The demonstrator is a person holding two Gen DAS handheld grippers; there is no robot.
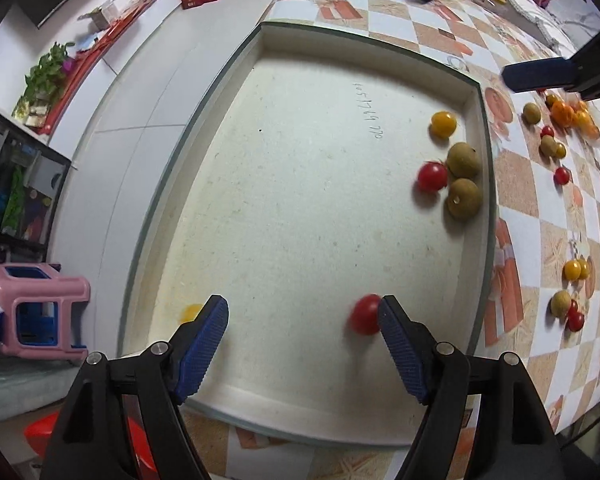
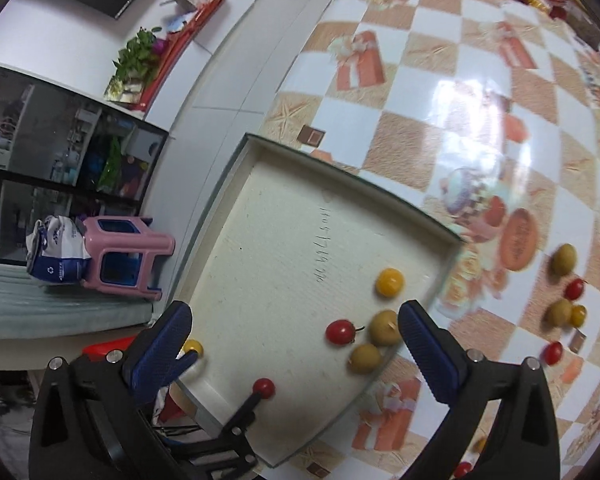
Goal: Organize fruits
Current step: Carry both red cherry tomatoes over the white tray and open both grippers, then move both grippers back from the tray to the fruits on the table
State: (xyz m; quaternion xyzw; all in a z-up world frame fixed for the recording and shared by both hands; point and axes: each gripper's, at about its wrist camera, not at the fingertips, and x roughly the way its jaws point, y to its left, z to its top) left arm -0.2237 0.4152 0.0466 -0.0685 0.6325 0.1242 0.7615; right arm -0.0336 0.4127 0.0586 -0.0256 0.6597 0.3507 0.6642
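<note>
Left wrist view: my left gripper (image 1: 302,316) gapes empty over the tray (image 1: 482,128); next I'd centre it on the red tomato (image 1: 364,314) at four o'clock.

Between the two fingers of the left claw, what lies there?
Only bare tray floor; the small red tomato sits against the right finger, left wrist view.

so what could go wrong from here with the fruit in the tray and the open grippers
1. The red tomato lies loose by the open left gripper; a nudge from a fingertip could roll it across the flat tray.
2. Another red tomato looks blurred, perhaps rolling toward the two brown fruits.
3. The open right gripper hangs above that cluster; a careless descent might scatter it.
</note>
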